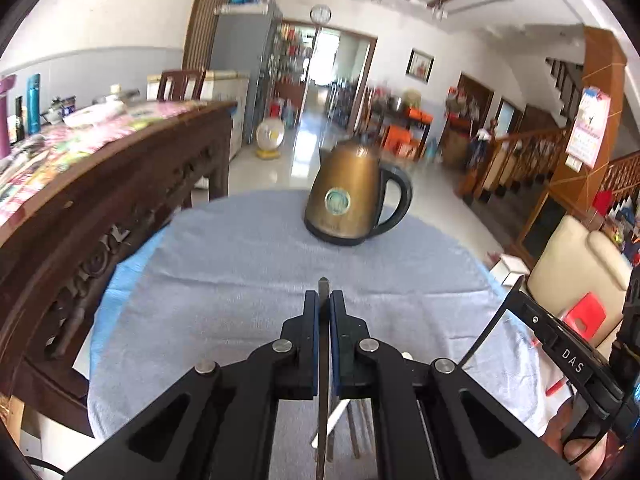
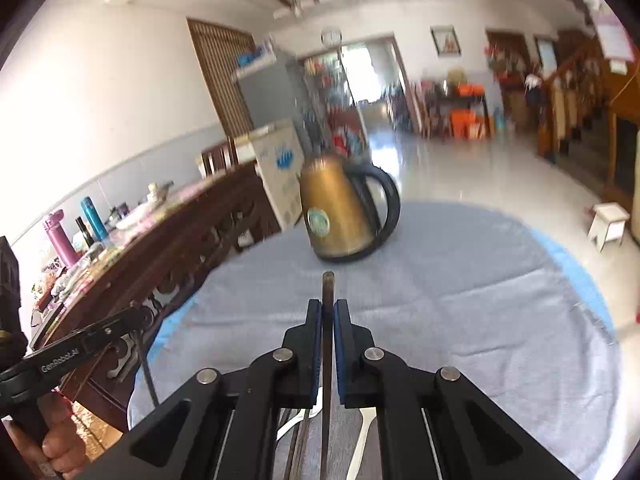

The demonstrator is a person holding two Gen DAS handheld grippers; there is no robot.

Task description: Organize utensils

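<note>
Over the grey cloth-covered table (image 1: 224, 264) with its bronze kettle (image 1: 352, 196), your left gripper (image 1: 324, 300) and right gripper (image 2: 328, 308) each clamp a thin dark utensil handle (image 1: 323, 286) (image 2: 328, 284) — more utensils lie below.

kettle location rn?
The bronze kettle stands upright at the far end of the grey-cloth table, ahead of both grippers in both wrist views, handle to picture right, carved wooden sideboard to its left.
</note>
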